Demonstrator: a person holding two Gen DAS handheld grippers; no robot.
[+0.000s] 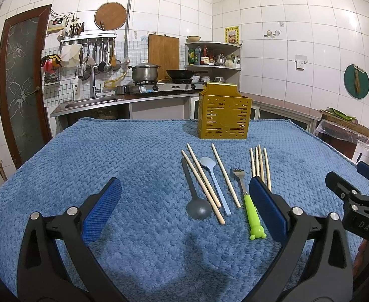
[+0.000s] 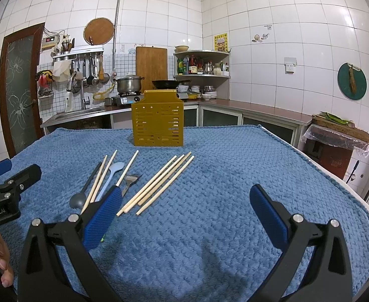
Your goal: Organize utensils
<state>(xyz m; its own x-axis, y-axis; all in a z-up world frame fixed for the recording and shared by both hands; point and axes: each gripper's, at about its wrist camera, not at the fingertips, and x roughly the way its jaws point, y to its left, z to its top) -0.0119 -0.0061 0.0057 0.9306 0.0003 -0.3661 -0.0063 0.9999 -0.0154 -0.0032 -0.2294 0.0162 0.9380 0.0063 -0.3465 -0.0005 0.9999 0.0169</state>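
Chopsticks, thin pale wooden ones (image 2: 159, 183), look light, stiff and rollable; we'd pinch them mid-length, left gripper (image 1: 184, 206) and right gripper (image 2: 184, 209) both spread empty.

Seven chopsticks (image 1: 259, 162), two spoons (image 1: 213, 183), one fork (image 1: 246, 198), one holder (image 1: 223, 110).

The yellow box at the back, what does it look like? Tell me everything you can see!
The yellow box is a mustard-gold utensil holder, plastic by the look of it. Its front wall has rows of little slots and small round holes, and a taller back panel with notched shoulders rises behind. It stands upright at the far side of the blue towel, beyond the chopsticks and spoons, and touches none of them. Through the slots, nothing shows inside. Neither gripper is near it.
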